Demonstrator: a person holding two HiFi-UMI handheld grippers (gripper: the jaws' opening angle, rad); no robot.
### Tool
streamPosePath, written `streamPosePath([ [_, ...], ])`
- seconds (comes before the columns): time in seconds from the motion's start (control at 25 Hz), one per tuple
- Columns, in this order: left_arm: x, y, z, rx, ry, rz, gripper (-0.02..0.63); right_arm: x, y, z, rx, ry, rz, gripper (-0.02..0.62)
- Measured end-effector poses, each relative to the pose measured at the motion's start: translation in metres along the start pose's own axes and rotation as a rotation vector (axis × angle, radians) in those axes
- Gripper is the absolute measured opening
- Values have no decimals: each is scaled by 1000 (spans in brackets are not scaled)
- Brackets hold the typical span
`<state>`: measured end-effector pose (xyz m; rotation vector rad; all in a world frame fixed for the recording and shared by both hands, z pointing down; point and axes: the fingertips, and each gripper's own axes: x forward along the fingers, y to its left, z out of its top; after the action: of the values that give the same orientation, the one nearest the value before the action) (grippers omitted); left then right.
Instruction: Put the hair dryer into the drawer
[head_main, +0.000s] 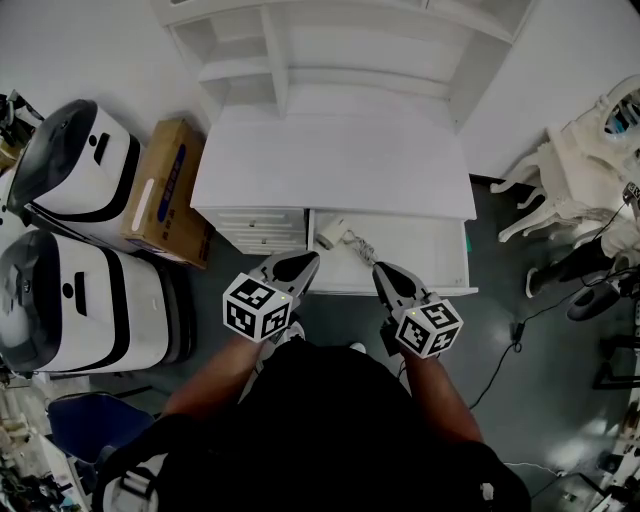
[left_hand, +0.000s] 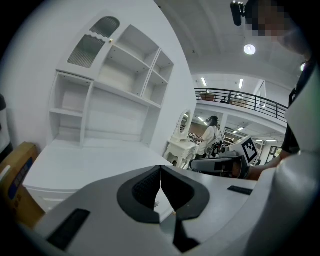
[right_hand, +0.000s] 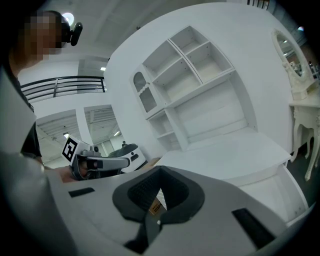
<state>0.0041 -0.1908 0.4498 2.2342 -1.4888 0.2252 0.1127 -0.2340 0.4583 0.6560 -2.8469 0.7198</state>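
Note:
A white hair dryer lies with its cord at the left end of the open drawer under the white desk top. My left gripper is shut and empty, just in front of the drawer's left corner. Close to the drawer's front edge, my right gripper is also shut, with nothing in it. In the left gripper view the left gripper points over the desk top and the right gripper shows beside it. In the right gripper view the right gripper has its jaws together.
A white shelf unit stands on the desk. Closed small drawers sit left of the open one. A cardboard box and two white-and-black machines stand at the left. White ornate furniture and floor cables are at the right.

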Motion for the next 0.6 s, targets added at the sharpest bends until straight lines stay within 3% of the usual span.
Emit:
streamPosePath([
  [0.6, 6, 2, 1, 13, 12, -9, 11, 6, -4, -3, -1, 22, 4, 25],
])
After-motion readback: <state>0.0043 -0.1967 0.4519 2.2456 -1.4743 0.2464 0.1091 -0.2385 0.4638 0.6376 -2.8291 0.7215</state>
